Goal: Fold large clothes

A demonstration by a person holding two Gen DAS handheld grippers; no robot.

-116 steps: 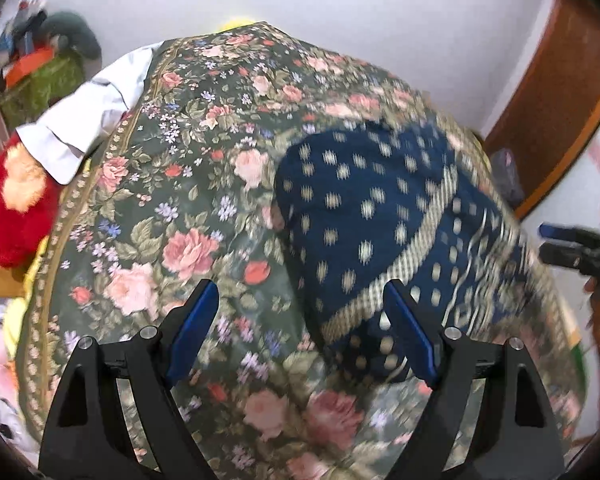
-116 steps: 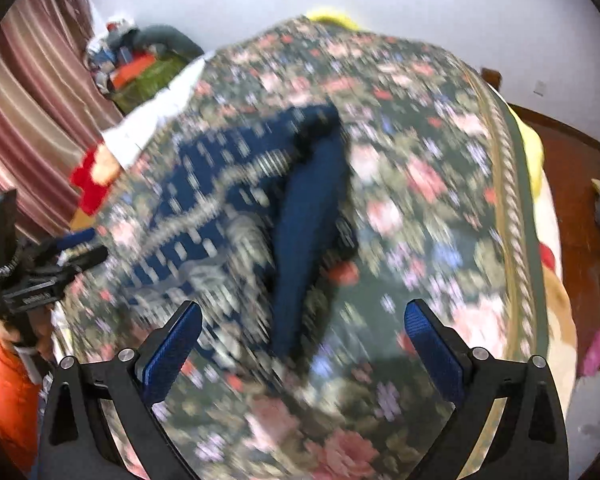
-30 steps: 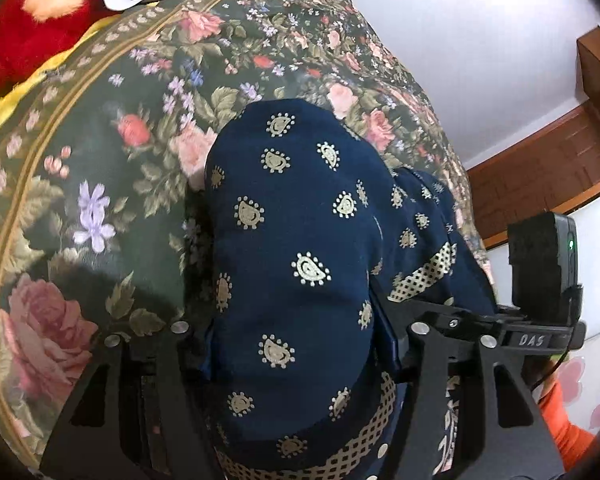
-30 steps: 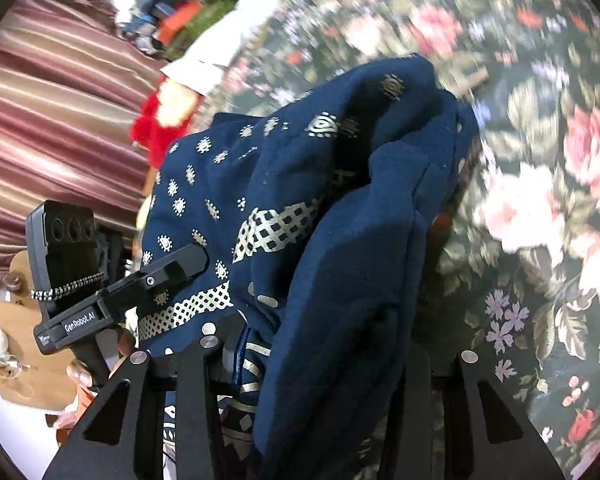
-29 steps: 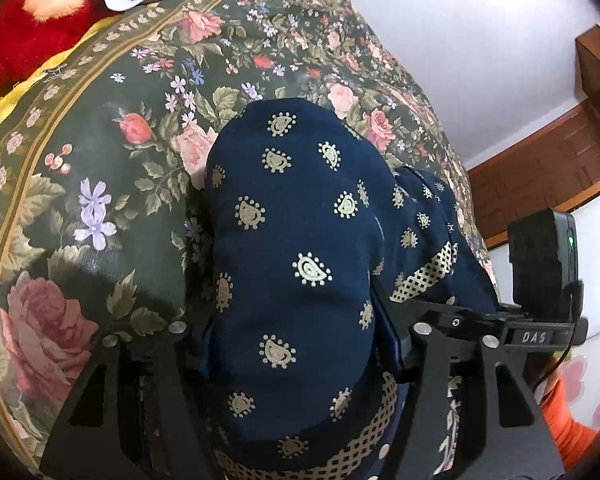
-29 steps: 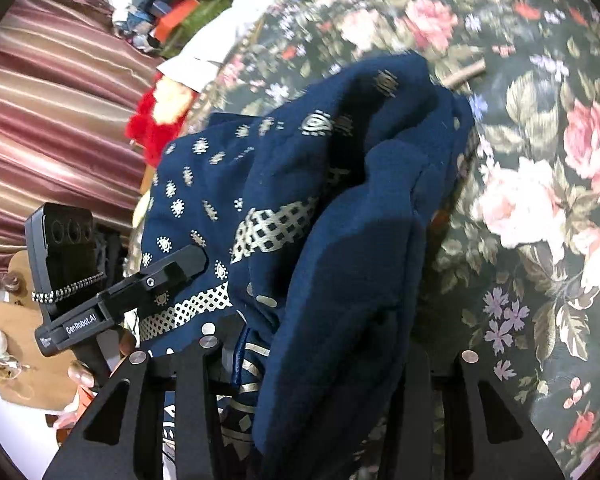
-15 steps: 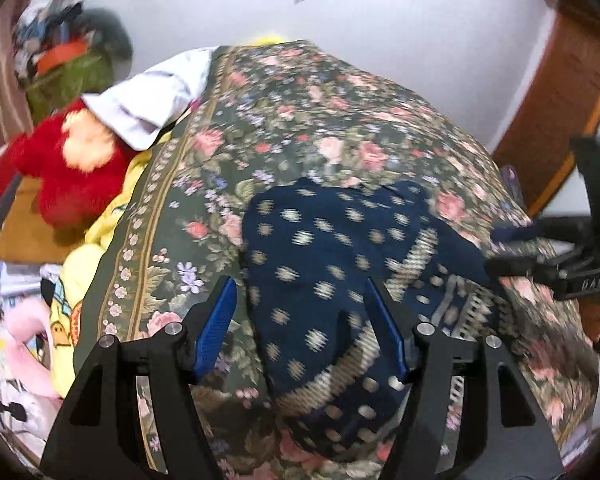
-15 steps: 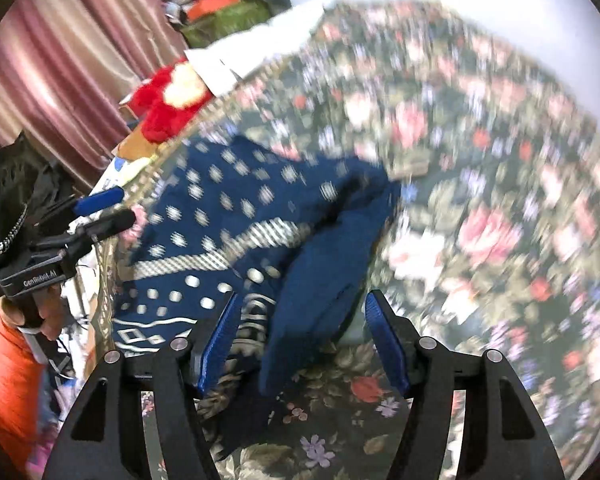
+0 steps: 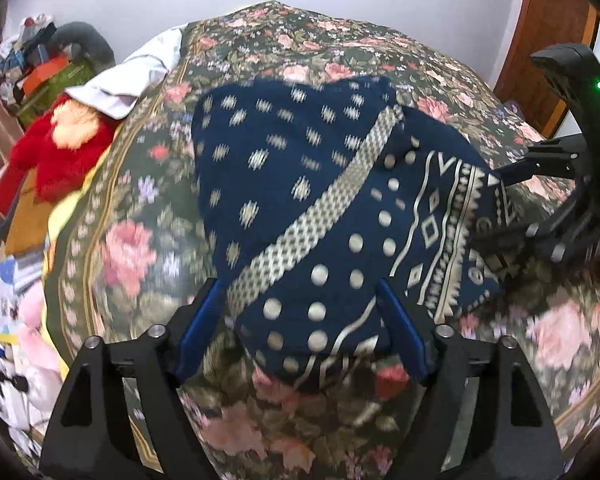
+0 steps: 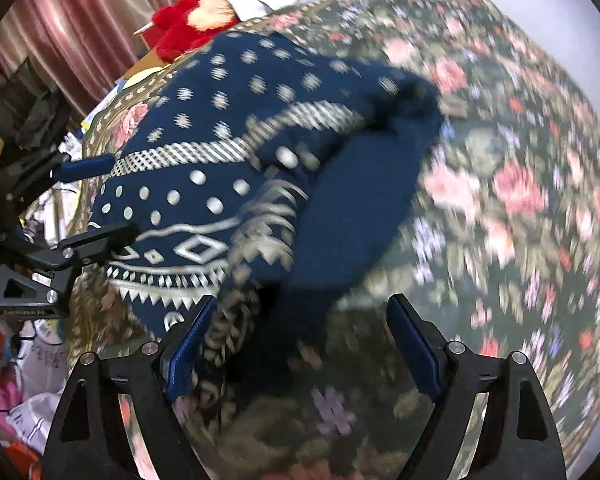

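A navy blue garment with cream print (image 9: 300, 184) lies folded into a thick bundle on the floral bedspread (image 9: 132, 248), and everything else sits around it. Its upper layer carries small cream motifs, a checked cream band crosses it on a slant, and the end nearest both cameras shows round dots, diamonds and zigzag borders. In the right wrist view the same garment (image 10: 236, 152) has a plain navy fold bulging along its right side.

The left gripper (image 9: 302, 334) hangs over the near, dotted end of the garment with its blue-padded fingers spread wide, one on each side of the fabric and gripping nothing. The right gripper (image 10: 300, 344) stands at the garment's patterned corner, fingers likewise spread wide and empty; the left pad (image 10: 188, 352) lies against or just beside the fringe-like printed edge, and blur hides whether they touch.

Beyond the garment's far left side, off the edge of the bedspread, sits a red plush toy (image 9: 56, 152), with a white cloth (image 9: 136, 76) just past it. Pink-striped curtains (image 10: 80, 20) hang behind the toy in the right wrist view.
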